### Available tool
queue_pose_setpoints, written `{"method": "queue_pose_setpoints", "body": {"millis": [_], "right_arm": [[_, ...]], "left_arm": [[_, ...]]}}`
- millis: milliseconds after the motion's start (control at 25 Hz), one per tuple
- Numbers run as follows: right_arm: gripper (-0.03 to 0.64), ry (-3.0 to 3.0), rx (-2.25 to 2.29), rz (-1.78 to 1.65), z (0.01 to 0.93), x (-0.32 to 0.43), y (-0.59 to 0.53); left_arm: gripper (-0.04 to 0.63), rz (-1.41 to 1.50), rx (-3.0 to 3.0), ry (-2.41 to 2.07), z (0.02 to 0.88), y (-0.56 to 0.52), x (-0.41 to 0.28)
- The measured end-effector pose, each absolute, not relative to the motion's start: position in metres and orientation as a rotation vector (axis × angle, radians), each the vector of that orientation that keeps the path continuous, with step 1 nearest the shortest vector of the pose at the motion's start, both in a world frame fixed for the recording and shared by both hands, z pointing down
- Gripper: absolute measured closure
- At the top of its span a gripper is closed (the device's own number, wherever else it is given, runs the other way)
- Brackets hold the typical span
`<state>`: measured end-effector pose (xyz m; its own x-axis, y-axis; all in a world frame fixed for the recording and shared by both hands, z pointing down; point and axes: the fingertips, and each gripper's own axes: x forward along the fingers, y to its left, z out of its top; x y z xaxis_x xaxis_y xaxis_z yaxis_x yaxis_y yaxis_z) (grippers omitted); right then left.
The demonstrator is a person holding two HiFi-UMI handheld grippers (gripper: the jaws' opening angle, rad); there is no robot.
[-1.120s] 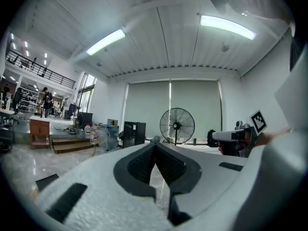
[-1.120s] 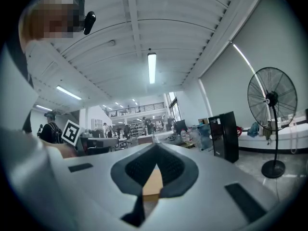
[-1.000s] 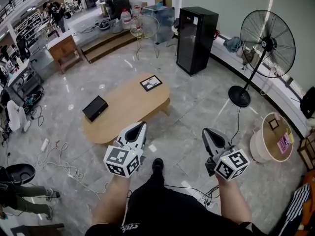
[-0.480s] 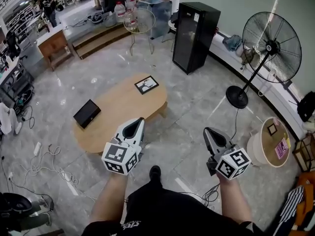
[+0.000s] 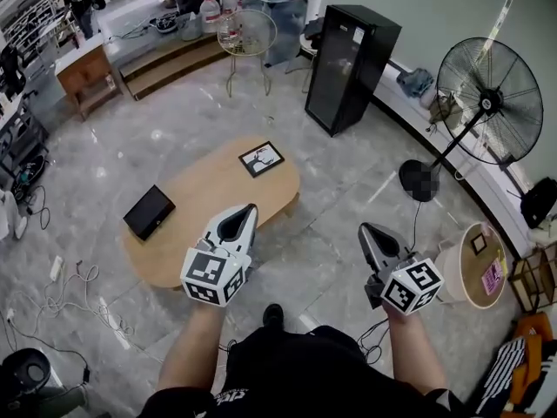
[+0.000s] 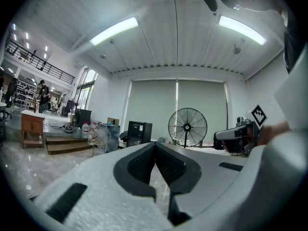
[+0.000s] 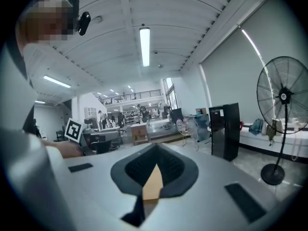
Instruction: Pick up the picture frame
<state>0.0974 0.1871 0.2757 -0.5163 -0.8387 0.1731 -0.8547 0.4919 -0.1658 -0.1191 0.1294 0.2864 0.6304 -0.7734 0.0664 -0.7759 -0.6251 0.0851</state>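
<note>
The picture frame, black-edged around a white picture, lies flat at the far end of an oval wooden table. My left gripper hangs over the table's near edge, well short of the frame, and its jaws are shut on nothing. My right gripper is over the floor to the right of the table, its jaws also together and empty. In the left gripper view the left gripper points level across the room. In the right gripper view the table's wood shows below the right gripper.
A flat black box lies on the table's left part. A black cabinet, a standing fan and a round tub stand to the right. Cables trail on the floor at left. A wire chair and steps are behind.
The whole view has advanced toward the table. Both grippers have travelled forward with it, the left one now reaching over the table's near edge. Their jaws look the same.
</note>
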Motion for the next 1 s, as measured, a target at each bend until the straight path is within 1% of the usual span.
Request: {"method": "queue_pose_setpoints", "body": {"millis": [240, 400, 800, 1000], "right_arm": [[0.611, -2.668, 1.486, 0.327, 0.264, 0.083, 0.155], [0.611, -2.687, 1.482, 0.323, 0.264, 0.081, 0.136], [0.611, -2.722, 1.453, 0.419, 0.284, 0.099, 0.070], [0.611, -2.722, 1.420, 0.469, 0.301, 0.125, 0.037]], "left_arm": [[0.586, -0.003, 2.701, -1.358, 0.283, 0.102, -0.147], [0.586, 0.005, 2.684, -1.362, 0.290, 0.086, -0.151], [0.586, 0.106, 2.665, -1.359, 0.300, 0.034, -0.127], [0.586, 0.148, 2.645, -1.354, 0.313, 0.005, -0.096]]}}
